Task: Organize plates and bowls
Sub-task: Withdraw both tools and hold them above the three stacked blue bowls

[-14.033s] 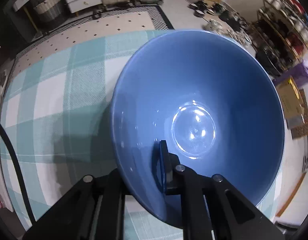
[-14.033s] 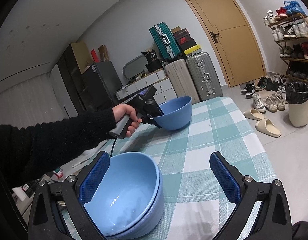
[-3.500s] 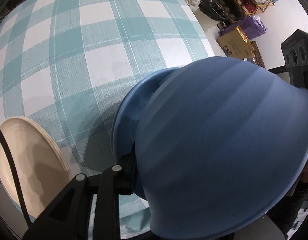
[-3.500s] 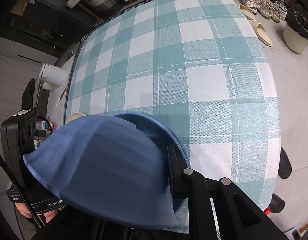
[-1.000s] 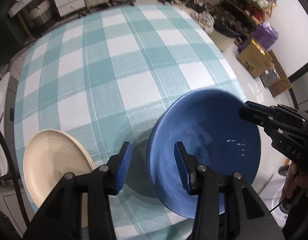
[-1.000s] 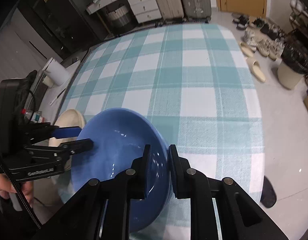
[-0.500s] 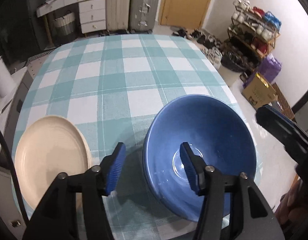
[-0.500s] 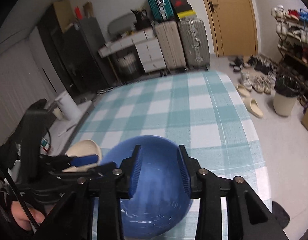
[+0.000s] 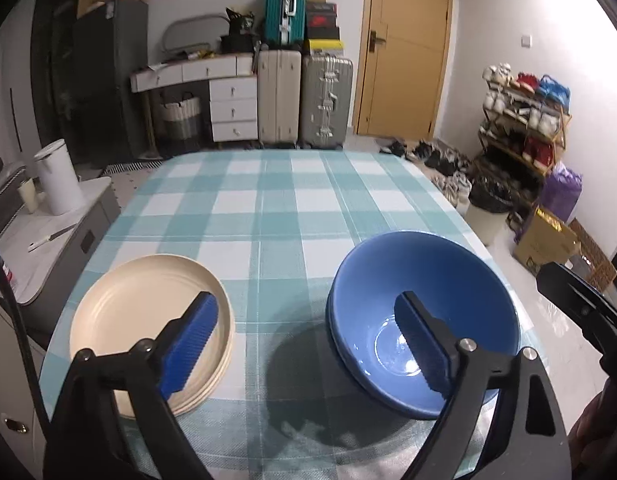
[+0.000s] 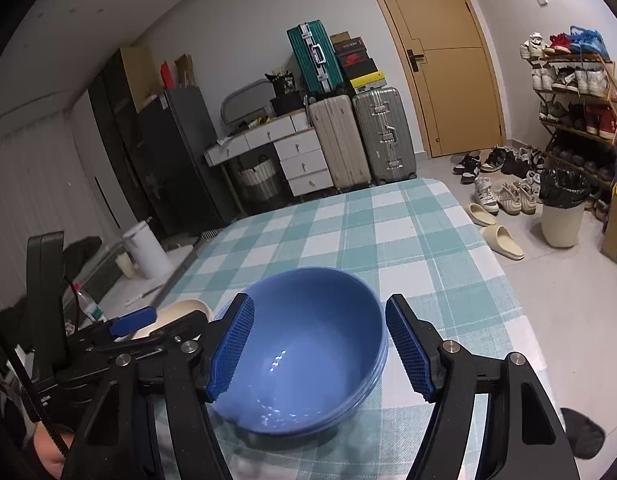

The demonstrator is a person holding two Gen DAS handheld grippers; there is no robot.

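Left wrist view: left gripper [image 9: 304, 344] wide, empty. Right gripper [image 10: 319, 350] likewise. Stacked blue bowls [image 9: 424, 316] sat at table's near right corner, cream plates [image 9: 148, 320] near left. Glazed, slippery, breakable; pinch rim.

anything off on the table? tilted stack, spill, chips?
Nothing stands out. The blue bowls sit nested and level near the table's right edge, the cream plates stacked flat beside them. No spill or chip visible on the checked tablecloth.
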